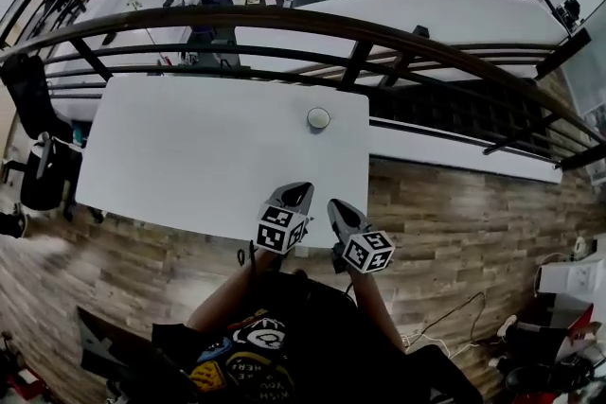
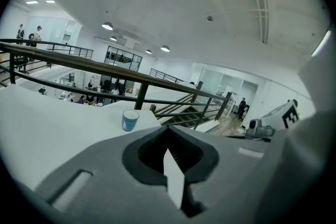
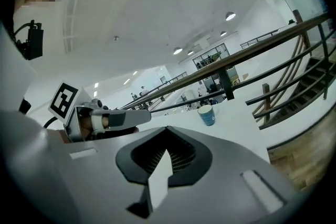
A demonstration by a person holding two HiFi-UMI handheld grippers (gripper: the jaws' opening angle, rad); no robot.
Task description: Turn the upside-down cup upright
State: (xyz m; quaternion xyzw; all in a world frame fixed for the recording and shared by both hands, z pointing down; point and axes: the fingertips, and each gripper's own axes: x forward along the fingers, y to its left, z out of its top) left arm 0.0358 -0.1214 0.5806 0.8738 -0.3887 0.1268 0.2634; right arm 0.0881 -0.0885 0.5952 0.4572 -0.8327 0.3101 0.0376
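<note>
Up on this mezzanine, beside a dark railing point(image 1: 360, 33), a white table point(image 1: 189, 156) carries a single thing: the blue cup point(image 1: 318, 118), out near its far right corner. From both gripper views it looks to be on its base already, mouth up and long axis vertical point(image 2: 129, 120) point(image 3: 207, 114), so I'd say the turning is done.

The left gripper point(image 1: 301, 191) and right gripper point(image 1: 338, 207) sit side by side over the table's near edge, well apart from the cup. Each has its jaws pressed together on nothing point(image 2: 168, 129) point(image 3: 167, 131).

The cup lies straight ahead between the two, neither hand clearly nearer. The grippers toe inward, so it sits left of the left jaws' line and right of the right jaws' line; any further reach would need a slight outward swing.
</note>
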